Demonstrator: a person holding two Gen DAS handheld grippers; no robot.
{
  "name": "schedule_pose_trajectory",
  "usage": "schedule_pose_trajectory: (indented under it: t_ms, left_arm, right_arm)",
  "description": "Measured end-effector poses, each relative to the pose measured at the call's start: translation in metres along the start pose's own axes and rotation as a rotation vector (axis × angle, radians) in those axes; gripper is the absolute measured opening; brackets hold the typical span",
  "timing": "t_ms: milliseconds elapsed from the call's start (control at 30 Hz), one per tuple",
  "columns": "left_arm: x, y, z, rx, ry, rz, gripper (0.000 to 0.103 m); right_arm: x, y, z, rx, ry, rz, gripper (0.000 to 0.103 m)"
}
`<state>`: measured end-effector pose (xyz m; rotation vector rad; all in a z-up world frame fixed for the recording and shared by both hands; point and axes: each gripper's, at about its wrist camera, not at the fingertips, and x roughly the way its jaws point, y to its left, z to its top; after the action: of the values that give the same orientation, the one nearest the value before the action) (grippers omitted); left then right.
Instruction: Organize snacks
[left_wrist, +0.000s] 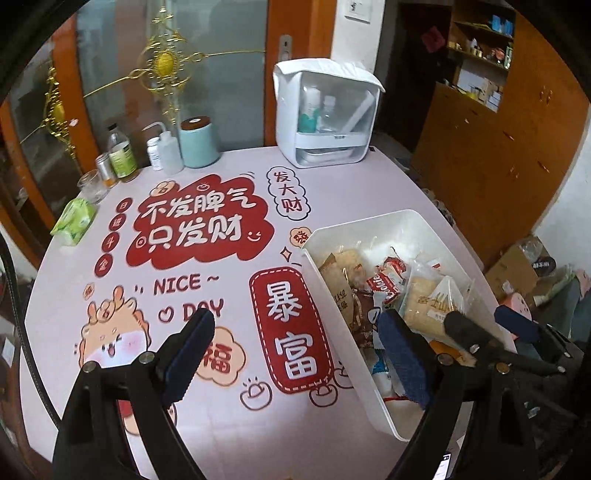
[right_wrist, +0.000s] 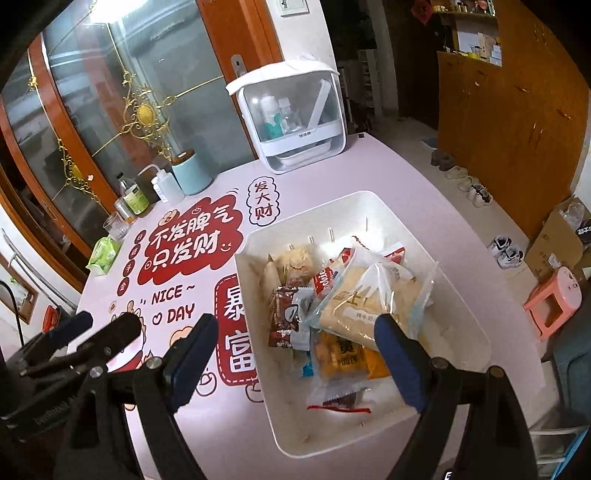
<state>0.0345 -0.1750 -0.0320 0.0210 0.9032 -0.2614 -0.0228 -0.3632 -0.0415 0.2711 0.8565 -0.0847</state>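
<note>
A white plastic bin (right_wrist: 369, 201) stands on the right side of the pink table and also shows in the left wrist view (left_wrist: 325, 266). It holds several wrapped snacks: a large clear bag of pale bread (right_wrist: 365, 306), a brown packet (right_wrist: 282, 314), an orange packet (right_wrist: 343, 354) and a red-and-white packet (left_wrist: 388, 284). My left gripper (left_wrist: 299, 354) is open and empty, its right finger over the bin's near-left wall. My right gripper (right_wrist: 295, 358) is open and empty above the bin's near half. Each gripper shows at the edge of the other's view.
A white cosmetics case (left_wrist: 327, 114) stands at the table's far edge. A teal canister (left_wrist: 199, 142), squeeze bottle (left_wrist: 168, 151), jars (left_wrist: 120, 153) and a green tissue pack (left_wrist: 75, 219) line the far left. Glass door behind; wooden cabinets, boxes and a pink stool (right_wrist: 554, 302) at right.
</note>
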Motion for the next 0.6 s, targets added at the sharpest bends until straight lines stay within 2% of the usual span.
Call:
schedule_pose_trajectory:
  t_ms: [333, 600]
  left_arm:
    - [-0.029, -0.001, -0.034, -0.095, 0.002, 0.069, 0.090]
    - [-0.044, 0.001, -0.044, -0.139, -0.010, 0.130, 0.090]
  right_arm:
    - [-0.026, 0.013, -0.018, -0.088, -0.025, -0.006, 0.087]
    - [-0.035, 0.025, -0.023, -0.153, -0.042, 0.006, 0.087]
